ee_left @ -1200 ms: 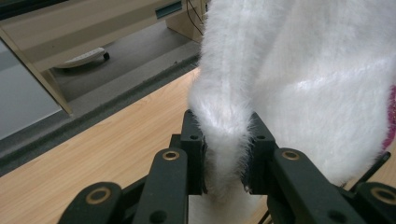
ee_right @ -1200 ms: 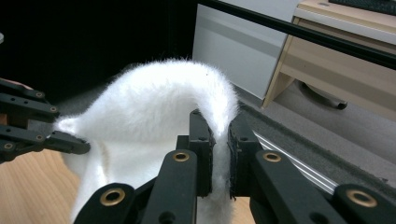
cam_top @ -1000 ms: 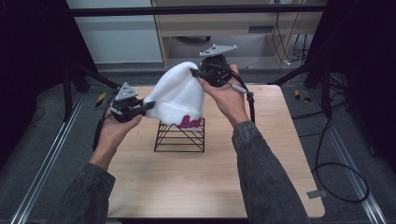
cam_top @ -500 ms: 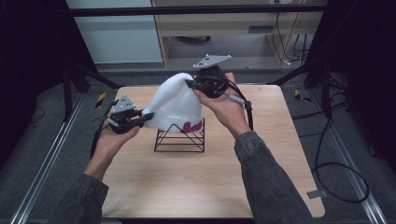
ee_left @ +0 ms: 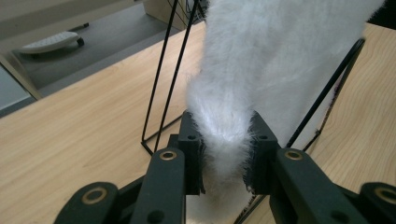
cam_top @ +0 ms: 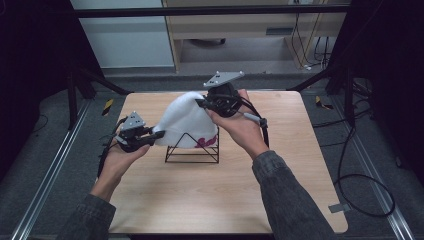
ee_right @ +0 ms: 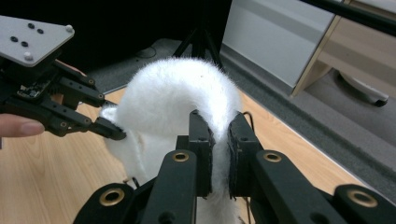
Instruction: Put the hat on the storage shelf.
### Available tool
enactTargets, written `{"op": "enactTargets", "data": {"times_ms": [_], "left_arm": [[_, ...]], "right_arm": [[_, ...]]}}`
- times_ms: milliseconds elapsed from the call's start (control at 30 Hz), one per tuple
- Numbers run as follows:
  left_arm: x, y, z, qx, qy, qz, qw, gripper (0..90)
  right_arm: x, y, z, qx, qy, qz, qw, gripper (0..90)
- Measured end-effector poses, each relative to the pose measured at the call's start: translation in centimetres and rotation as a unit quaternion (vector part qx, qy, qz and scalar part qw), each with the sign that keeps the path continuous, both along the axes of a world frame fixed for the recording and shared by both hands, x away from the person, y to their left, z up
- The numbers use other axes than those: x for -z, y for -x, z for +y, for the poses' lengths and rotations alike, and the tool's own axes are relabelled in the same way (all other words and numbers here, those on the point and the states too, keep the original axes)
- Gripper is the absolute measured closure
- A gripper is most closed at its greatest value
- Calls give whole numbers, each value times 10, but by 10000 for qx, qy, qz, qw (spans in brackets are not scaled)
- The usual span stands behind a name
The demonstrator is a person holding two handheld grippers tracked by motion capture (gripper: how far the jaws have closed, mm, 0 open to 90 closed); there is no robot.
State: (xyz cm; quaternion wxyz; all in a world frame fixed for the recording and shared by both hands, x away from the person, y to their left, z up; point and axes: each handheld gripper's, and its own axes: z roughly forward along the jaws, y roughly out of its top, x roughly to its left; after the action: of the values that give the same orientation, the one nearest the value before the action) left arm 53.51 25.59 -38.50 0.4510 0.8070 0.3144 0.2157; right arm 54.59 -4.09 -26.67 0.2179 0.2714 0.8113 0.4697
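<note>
A white fuzzy hat (cam_top: 186,121) with a pink mark at its lower edge drapes over a black wire stand (cam_top: 192,149) in the middle of the table. My left gripper (cam_top: 151,137) is shut on the hat's left rim; in the left gripper view the white fuzzy fabric (ee_left: 243,98) is pinched between the jaws of this left gripper (ee_left: 225,156). My right gripper (cam_top: 201,101) is shut on the hat's upper right edge. The right gripper view shows the hat (ee_right: 173,100) clamped in the right gripper (ee_right: 219,147), with the left gripper (ee_right: 109,128) beyond it.
The stand rests on a light wooden table (cam_top: 280,175), with bare board in front of it and to the right. Black cables (cam_top: 360,175) lie on the grey floor at the right. A pale cabinet (cam_top: 135,40) stands behind the table.
Both grippers have come down with the hat, and the hat now sits lower over the wire stand. The left gripper has moved down and toward the table's left front.
</note>
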Motion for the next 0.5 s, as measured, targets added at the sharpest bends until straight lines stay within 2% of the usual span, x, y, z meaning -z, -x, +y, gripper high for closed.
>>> {"op": "enactTargets", "data": {"times_ms": [167, 300, 367, 500], "left_arm": [[11, 1, 5, 62, 15, 79, 9999, 717], [18, 2, 9, 67, 51, 153, 9998, 714], [26, 3, 10, 79, 74, 223, 9997, 712], [32, 3, 11, 76, 26, 291, 9995, 719]], "right_arm": [[10, 3, 3, -63, 10, 99, 9999, 828], [18, 8, 9, -151, 167, 148, 9996, 828], [21, 8, 11, -170, 174, 176, 9995, 828], [24, 8, 16, -205, 167, 218, 9994, 829]]}}
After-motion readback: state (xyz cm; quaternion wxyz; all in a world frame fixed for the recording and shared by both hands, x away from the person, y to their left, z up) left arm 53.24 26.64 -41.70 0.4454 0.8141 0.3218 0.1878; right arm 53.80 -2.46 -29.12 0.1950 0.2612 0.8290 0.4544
